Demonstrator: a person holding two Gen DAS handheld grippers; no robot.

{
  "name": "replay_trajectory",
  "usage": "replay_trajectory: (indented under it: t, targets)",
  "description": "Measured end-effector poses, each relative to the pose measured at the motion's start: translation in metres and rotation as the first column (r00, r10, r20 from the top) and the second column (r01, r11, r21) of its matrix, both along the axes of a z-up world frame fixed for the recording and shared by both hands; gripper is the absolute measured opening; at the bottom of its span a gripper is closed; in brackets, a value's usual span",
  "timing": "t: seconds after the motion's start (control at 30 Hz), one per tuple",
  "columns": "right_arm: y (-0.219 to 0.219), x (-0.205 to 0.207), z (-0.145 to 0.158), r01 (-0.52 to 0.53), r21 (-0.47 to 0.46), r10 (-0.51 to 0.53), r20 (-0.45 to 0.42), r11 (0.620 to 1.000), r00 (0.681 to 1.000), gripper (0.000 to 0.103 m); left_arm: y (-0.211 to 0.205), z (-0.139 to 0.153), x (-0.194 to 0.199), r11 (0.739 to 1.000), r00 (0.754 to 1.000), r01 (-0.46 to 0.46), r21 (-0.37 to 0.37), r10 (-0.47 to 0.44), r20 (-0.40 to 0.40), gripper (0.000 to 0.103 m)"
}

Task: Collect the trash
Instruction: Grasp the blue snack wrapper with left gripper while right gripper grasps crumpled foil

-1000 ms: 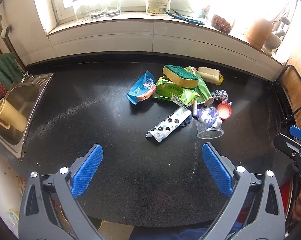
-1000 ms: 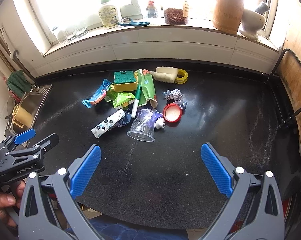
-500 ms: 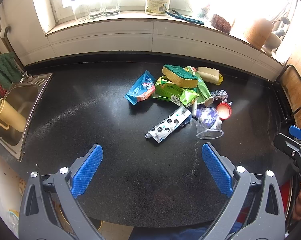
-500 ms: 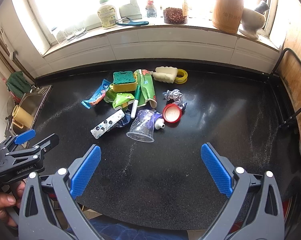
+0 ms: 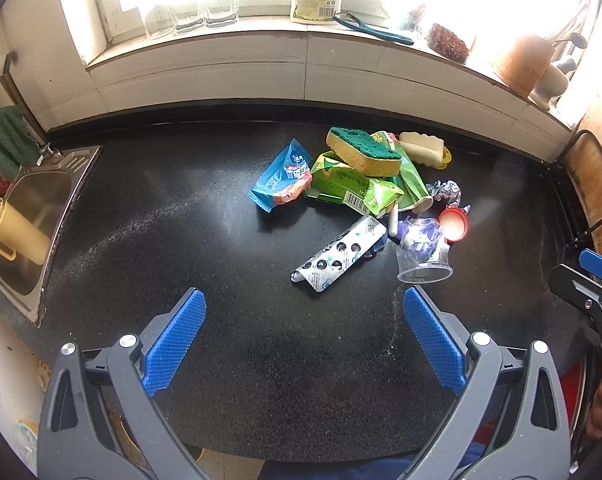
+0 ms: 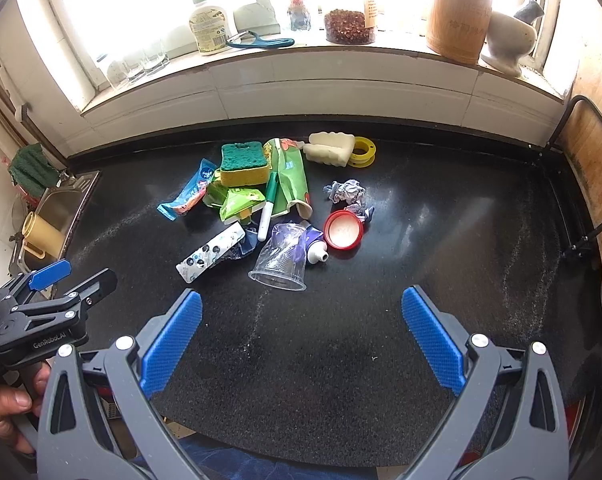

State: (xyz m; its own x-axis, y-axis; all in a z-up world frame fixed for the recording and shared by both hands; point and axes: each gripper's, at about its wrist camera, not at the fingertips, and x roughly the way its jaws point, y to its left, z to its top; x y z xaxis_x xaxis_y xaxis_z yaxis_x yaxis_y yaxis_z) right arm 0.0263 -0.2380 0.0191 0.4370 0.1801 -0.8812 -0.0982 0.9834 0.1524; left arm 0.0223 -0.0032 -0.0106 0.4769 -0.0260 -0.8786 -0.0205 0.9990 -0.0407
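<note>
I hold both grippers back over the near edge of the black speckled table (image 5: 189, 216), jaws of the left gripper (image 5: 303, 336) and right gripper (image 6: 301, 334) spread wide and carrying nothing. The trash sits in one heap toward the back: a clear plastic cup (image 6: 280, 262) lying on its side nearest me, a silver blister pack (image 5: 341, 254) touching it, a red-rimmed lid (image 6: 343, 230), crumpled foil (image 6: 347, 192), a blue snack wrapper (image 5: 283, 178) and green packaging (image 5: 349, 188) under a yellow-and-green sponge (image 6: 243, 162). I judge the cup the easiest first pick; I would close gently across its rim so it does not crush or skid. A steel sink (image 5: 25, 220) lies left, a bright windowsill (image 6: 301, 54) behind.
</note>
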Motion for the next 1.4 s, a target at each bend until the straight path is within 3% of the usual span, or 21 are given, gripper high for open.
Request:
replay_trajectory:
  t: [0.3,0.57,0.73,0.9,1.0,1.07,1.1,1.13,1.17,1.2,1.4]
  targets:
    - [-0.006,0.036,-0.026,0.024,-0.013,-0.024,-0.01,1.0,1.0,0.097,0.01,-0.02,0.032,0.998,0.999,0.034,-0.044,-0.034,0.004,0.097]
    - [-0.026,0.106,-0.082,0.017,-0.045,-0.021,-0.096,0.999,0.995,0.097,0.026,-0.07,0.101,0.992,0.991,0.126,0.017,-0.125,-0.042,0.097]
    - [-0.036,0.15,-0.127,0.02,-0.048,-0.027,-0.168,0.999,0.985,0.091,0.04,-0.115,0.145,0.98,0.979,0.193,0.048,-0.189,-0.081,0.096]
    - [-0.034,0.184,-0.165,-0.01,-0.043,0.0,-0.229,0.999,0.973,0.085,0.054,-0.144,0.173,0.974,0.968,0.227,0.03,-0.221,-0.121,0.096]
    - [-0.03,0.197,-0.179,-0.026,-0.043,0.014,-0.252,0.999,0.968,0.071,0.057,-0.152,0.183,0.972,0.966,0.235,0.02,-0.231,-0.117,0.095]
    - [-0.026,0.203,-0.184,-0.042,-0.046,0.029,-0.258,0.998,0.966,0.056,0.058,-0.154,0.188,0.97,0.963,0.243,-0.003,-0.241,-0.118,0.087]
    - [-0.025,0.205,-0.183,-0.049,-0.057,0.034,-0.245,0.997,0.969,0.041,0.057,-0.155,0.189,0.969,0.961,0.247,-0.008,-0.246,-0.123,0.077]
    - [-0.023,0.206,-0.182,-0.062,-0.062,0.045,-0.242,0.996,0.969,0.034,0.057,-0.154,0.19,0.968,0.962,0.25,0.003,-0.248,-0.119,0.066]
    - [-0.022,0.207,-0.181,-0.065,-0.059,0.049,-0.237,0.996,0.97,0.033,0.055,-0.153,0.19,0.966,0.961,0.258,0.011,-0.255,-0.11,0.057]
    - [-0.022,0.206,-0.178,-0.062,-0.061,0.047,-0.225,0.996,0.973,0.033,0.054,-0.151,0.191,0.964,0.959,0.265,0.023,-0.261,-0.107,0.037]
    - [-0.029,0.194,-0.149,-0.037,-0.077,0.026,-0.136,0.996,0.99,0.032,0.066,-0.128,0.188,0.978,0.976,0.205,0.027,-0.202,-0.078,0.024]
